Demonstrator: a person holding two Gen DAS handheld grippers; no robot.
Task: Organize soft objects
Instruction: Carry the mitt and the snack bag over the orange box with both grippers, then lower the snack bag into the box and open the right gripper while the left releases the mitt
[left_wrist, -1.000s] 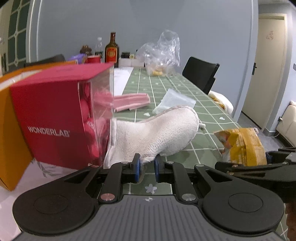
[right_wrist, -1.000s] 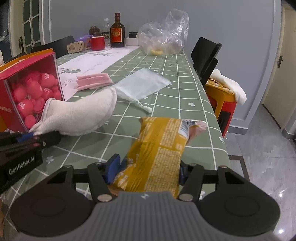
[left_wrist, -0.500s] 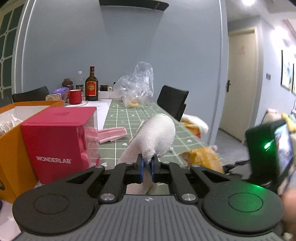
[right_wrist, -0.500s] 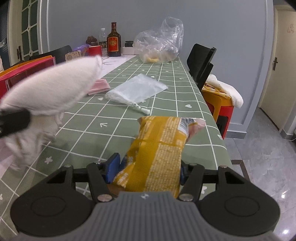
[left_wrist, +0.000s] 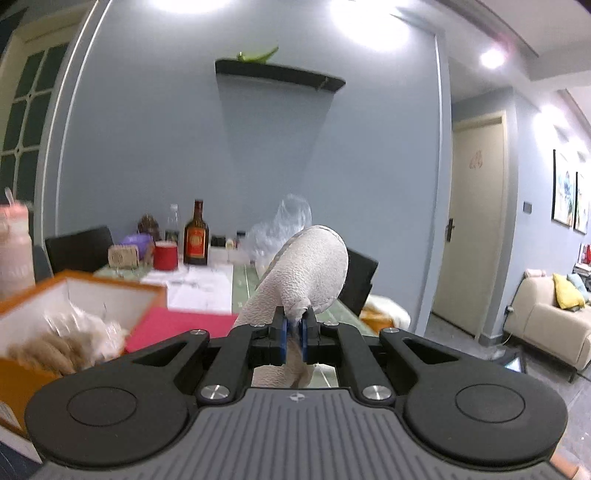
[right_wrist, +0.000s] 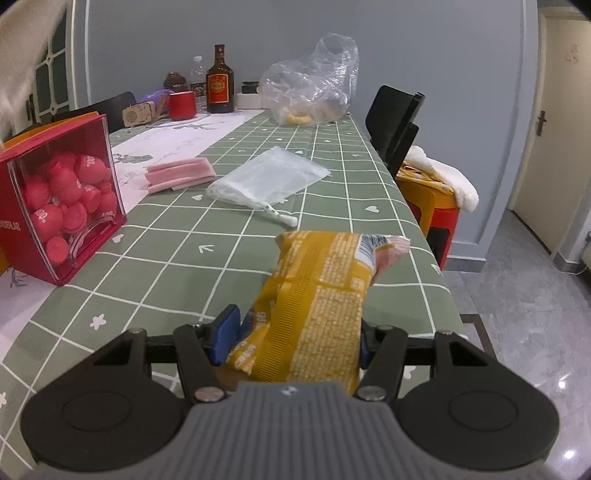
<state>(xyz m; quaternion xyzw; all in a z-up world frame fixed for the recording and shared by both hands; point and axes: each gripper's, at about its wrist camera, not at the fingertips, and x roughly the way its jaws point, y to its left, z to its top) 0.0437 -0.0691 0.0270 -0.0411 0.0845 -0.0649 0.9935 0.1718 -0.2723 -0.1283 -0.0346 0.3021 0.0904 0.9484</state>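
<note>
My left gripper (left_wrist: 293, 334) is shut on the cuff of a white fluffy sock (left_wrist: 306, 273), which it holds up in the air over the table. A corner of that sock (right_wrist: 22, 48) shows at the top left of the right wrist view. Below and left of it stands an orange box (left_wrist: 22, 373), open at the top, with pale soft things inside. My right gripper (right_wrist: 295, 336) is shut on a yellow snack packet (right_wrist: 321, 291), low over the green checked tablecloth (right_wrist: 184, 266) near its front right corner. The packet's far end points away from me.
A red box of pink balls (right_wrist: 59, 199) stands at the left. A folded pink cloth (right_wrist: 179, 177) and a clear drawstring pouch (right_wrist: 269, 179) lie mid-table. A bottle (right_wrist: 219, 81), red mug (right_wrist: 181, 104) and plastic bag (right_wrist: 310, 88) crowd the far end. A black chair (right_wrist: 397, 136) is on the right.
My left gripper closed on the sock, lifted it off the table and swung up and left, so the orange box's inside now shows. The right gripper and packet have not moved.
</note>
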